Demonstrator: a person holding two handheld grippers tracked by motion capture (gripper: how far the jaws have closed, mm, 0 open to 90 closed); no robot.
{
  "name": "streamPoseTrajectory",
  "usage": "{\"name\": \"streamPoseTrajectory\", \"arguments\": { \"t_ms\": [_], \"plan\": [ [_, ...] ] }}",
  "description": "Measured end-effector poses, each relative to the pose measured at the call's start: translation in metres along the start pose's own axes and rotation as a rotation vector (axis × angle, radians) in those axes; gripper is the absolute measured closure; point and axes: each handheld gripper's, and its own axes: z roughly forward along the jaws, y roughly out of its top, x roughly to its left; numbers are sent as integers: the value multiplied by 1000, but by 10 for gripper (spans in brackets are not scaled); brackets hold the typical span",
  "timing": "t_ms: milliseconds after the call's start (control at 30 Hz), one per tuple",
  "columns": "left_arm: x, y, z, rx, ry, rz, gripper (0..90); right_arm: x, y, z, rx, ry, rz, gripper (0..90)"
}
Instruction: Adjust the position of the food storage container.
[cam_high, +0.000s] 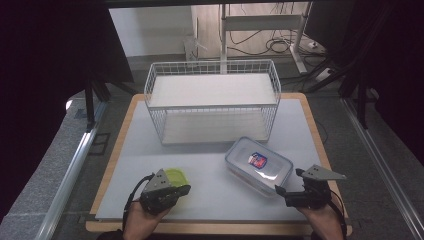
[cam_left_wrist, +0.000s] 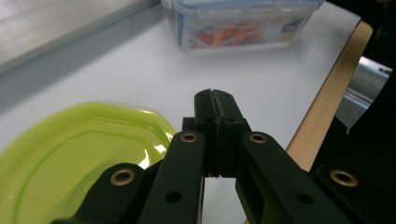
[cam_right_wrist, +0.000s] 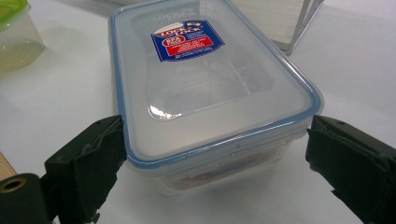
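my right gripper (cam_right_wrist: 215, 154) has its 2 jaws spread wide around the near short end of the clear rectangular plastic food box with the blue-rimmed lid and red-and-blue label (cam_right_wrist: 210, 88). the left pad looks to be touching or almost touching the lid rim; the right pad stands a little off the corner. nothing is pinched yet. in the high view the box (cam_high: 258, 165) sits on the white table top (cam_high: 210, 180), front right, at a slant, just ahead of that gripper (cam_high: 290, 192).

step in hand, as i judge it: get a hold on the box end. to do it well i would square the jaws to the short end, keep them level with the lid rim or just under it where the wall is stiffer, and close slowly so the box does not skate away on the smooth top. the lid clips may give, so grip the body rather than the lid.

my left gripper (cam_left_wrist: 215, 100) has its jaws pressed together with nothing between them, beside the small tub with the lime-green lid (cam_left_wrist: 70, 158), front left.

the white wire basket with 2 shelves (cam_high: 212, 100) stands behind, well apart from the box. its front lower corner lies nearest the box's far end; a push forward could nudge it. the wooden table edge (cam_high: 320, 145) is near on the right.
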Motion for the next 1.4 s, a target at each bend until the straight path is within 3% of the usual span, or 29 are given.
{"name": "streamPoseTrajectory", "arguments": {
  "t_ms": [200, 433, 467, 500, 700, 1033, 1400],
  "plan": [
    [2, -5, 7, 62, 20, -5, 897, 0, 0, 0, 3, -1, 1, 47],
    [3, -5, 7, 71, 36, -4, 898, 0, -1, 0, 3, -1, 2, 49],
    [6, -7, 9, 98, 76, -1, 897, 0, -1, 1, 4, -1, 2, 50],
    [8, -8, 10, 107, 86, -7, 897, 0, -1, 1, 4, -1, 2, 50],
    [23, -10, 3, 78, 110, -55, 897, 0, -1, 1, 6, 2, 3, 52],
    [49, -17, -4, 78, 152, -122, 897, 0, -1, 2, 15, 4, -1, 57],
    [73, -20, -10, 67, 202, -163, 898, -1, -2, 3, 17, 11, 3, 60]
  ]
}}
